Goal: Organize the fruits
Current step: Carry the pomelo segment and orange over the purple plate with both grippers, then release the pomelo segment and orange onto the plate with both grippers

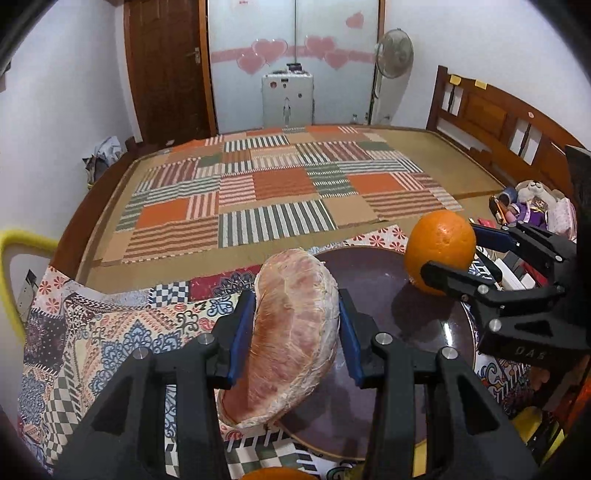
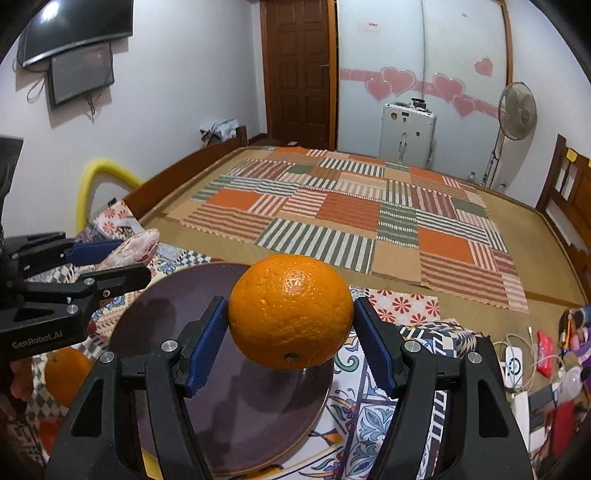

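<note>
I see even, fairly bright indoor light in both views, apparently from overhead: the orange (image 2: 291,312) carries small white highlights on its upper skin, and soft shadows pool under it on the plate (image 2: 255,417). The plate's glossy surface mirrors pale glare near its right rim (image 1: 448,332) in the left view. A wall screen (image 2: 79,26) reflects a bright spot. Fisheye distortion bends the bed (image 1: 280,184) edges and door frames, and black vignette rings the corners. My left tongs (image 1: 293,332) and right tongs (image 2: 291,347) look slightly soft up close; the far wall is mildly grainy.
</note>
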